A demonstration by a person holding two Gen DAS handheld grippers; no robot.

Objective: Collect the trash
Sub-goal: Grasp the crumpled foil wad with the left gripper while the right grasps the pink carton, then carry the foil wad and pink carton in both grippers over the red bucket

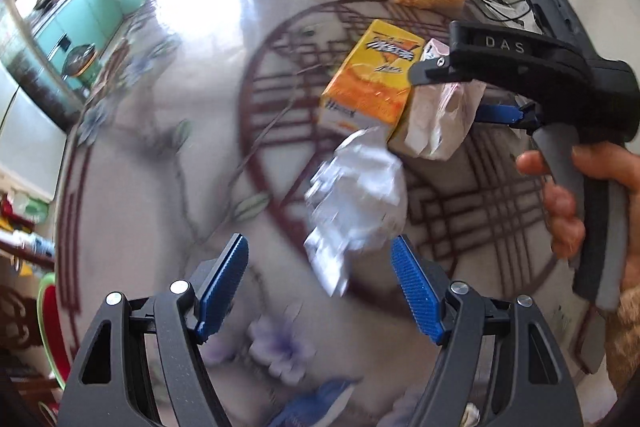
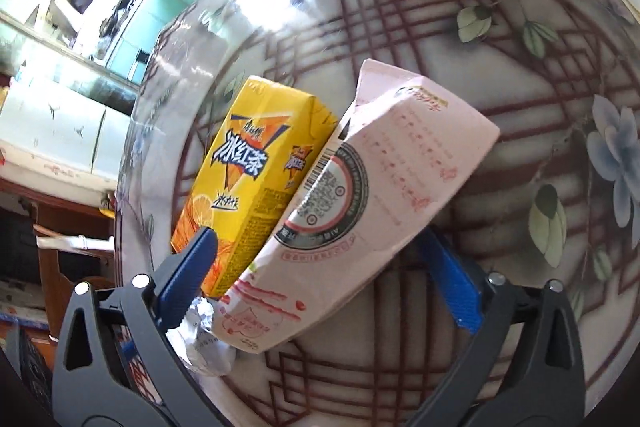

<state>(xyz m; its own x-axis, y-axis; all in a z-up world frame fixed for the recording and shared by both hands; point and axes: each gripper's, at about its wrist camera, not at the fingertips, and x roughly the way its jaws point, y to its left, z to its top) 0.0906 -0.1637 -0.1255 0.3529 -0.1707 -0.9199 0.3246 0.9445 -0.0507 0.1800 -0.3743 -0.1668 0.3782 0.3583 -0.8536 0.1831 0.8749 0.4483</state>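
Left gripper point(image 1: 320, 279) is wide open, nothing between the pads, held low over the table point(image 1: 160, 167). The crumpled wrapper point(image 1: 356, 203) lies on the table just ahead of it, its lower tail reaching in between the two fingers, nearer the right one. It looks thin, silvery and very light, so it should crush easily; best taken around the bunched middle, not the loose tail, which may slip out. This view is blurred, so whether a pad touches it is unclear.

Next, the yellow carton point(image 1: 368, 79), a drink box lying on its side, touching the wrapper's top edge. Stiff card walls, probably empty and light, glossy so a bit slippery; grip across the flat faces.

Then the pink carton point(image 2: 360, 211), pressed against the yellow one's long side. It sits between the fingers of the right gripper point(image 2: 324, 279), which spans its lower end at medium width. Cannot tell if the pads actually clamp it or just bracket it. The card looks dented and soft, so a hard squeeze would collapse it.
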